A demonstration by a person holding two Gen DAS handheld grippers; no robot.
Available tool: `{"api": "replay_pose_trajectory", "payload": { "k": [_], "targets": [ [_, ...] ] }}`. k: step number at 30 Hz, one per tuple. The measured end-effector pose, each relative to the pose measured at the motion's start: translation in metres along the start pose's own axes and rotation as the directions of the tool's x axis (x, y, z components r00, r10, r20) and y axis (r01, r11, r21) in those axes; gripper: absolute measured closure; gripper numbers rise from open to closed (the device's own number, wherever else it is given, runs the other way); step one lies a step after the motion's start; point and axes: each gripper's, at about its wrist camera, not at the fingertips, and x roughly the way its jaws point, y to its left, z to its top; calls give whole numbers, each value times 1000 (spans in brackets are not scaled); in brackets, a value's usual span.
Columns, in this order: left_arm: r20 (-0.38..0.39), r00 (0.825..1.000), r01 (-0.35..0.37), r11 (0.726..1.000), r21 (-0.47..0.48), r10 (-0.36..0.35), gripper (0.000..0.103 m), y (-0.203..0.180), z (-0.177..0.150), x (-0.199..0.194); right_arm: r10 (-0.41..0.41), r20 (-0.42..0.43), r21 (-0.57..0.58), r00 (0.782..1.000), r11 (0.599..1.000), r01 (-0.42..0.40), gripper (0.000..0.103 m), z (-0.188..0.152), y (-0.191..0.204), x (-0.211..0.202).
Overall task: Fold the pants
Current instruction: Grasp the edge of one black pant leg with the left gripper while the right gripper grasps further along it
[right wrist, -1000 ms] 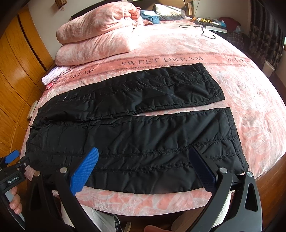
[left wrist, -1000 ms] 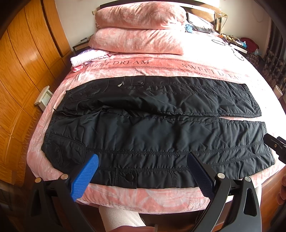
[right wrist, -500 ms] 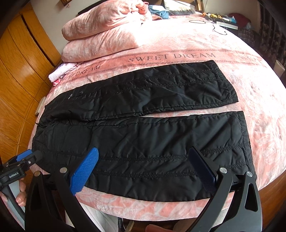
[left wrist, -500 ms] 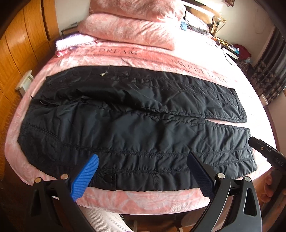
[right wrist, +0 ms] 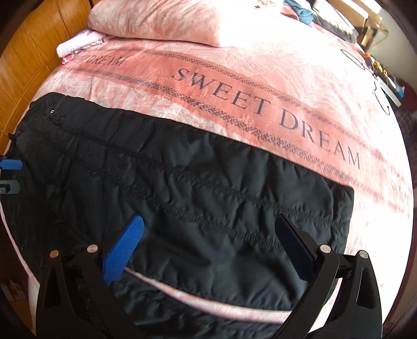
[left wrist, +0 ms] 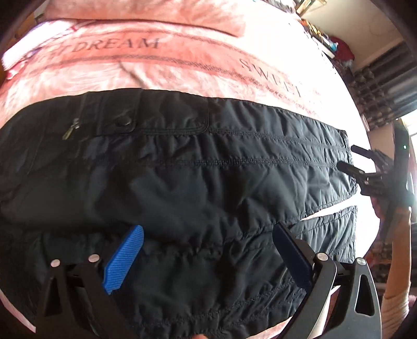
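Observation:
Black quilted pants lie spread flat on the pink bed, waist to the left, both legs running right with a thin pink gap between them. My left gripper hovers open over the seat and upper thigh area, nothing between its blue pads. My right gripper hangs open over the far leg near its hem, with the pink gap and near leg just below it. In the left wrist view the right gripper shows at the far leg's hem. The left gripper's blue fingertip peeks in at the right wrist view's left edge.
A pink "SWEET DREAM" blanket covers the bed. A pink pillow and a folded pale cloth lie at the head. Wooden wardrobe doors stand to the left. Cables and clutter sit at the far right edge.
Both grippers have dropped closer to the bed and moved forward over the pants. They now sit above the far leg instead of the near edge. Both stay open.

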Motion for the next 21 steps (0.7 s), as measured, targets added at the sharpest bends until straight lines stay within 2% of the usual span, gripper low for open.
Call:
{"api": "replay_pose_trajectory", "payload": {
  "k": [2,4,6,9,11,13,16,18,19,21],
  "targets": [
    [-26,998,-53,998,-30,53,4,2,20,14,29,-24,-7,999,1000,-30,3,21,-13,19],
    [-56,996,-66,998,7,67,4,-1,36,25,70,-43,-11,997,997,-71,3,38,-22,33],
    [-28,996,-83,996,34,84,4,-4,49,28,93,-55,-37,994,995,-95,3,51,-26,42],
    [0,993,-116,991,74,116,4,-7,68,33,71,-69,-104,995,992,-78,3,66,-23,51],
    [20,998,-54,995,82,53,4,-7,79,34,86,-93,-124,992,988,-97,3,71,-22,60],
    [52,999,2,997,84,-7,4,-6,87,31,51,-100,-159,994,985,-66,3,75,-21,70],
    [136,988,59,991,117,-75,4,-6,92,20,26,-159,-193,987,980,-57,2,73,-22,91],
    [182,979,62,987,152,-89,4,-8,98,14,71,-155,-172,985,980,-98,2,69,-30,100],
    [194,978,40,985,166,-72,4,-9,99,12,98,-131,-182,986,976,-121,2,64,-34,98],
    [182,983,-10,979,206,-28,4,-13,105,16,100,-129,-216,987,968,-126,2,60,-37,95]
  ]
}}
